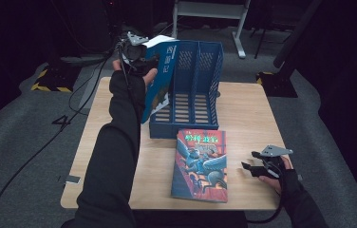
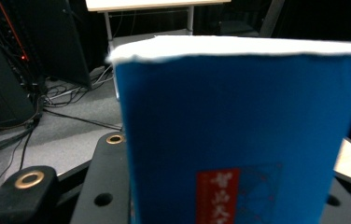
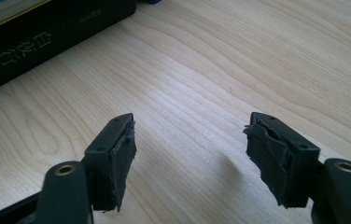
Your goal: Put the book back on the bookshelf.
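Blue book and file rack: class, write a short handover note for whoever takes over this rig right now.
Left gripper: shut on the blue book, held upright and tilted at the rack's leftmost slot.
Right gripper: open, holding nothing, resting low over the table at its right edge.
Second book: flat on the table in front of the rack.
Done: blue book lifted to the rack.
Left, probably: seat it in a slot, then file the second book.

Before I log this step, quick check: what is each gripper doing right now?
Left gripper: closed on the blue book, held upright at the file rack.
Right gripper: jaws open, holding nothing, low over the table.
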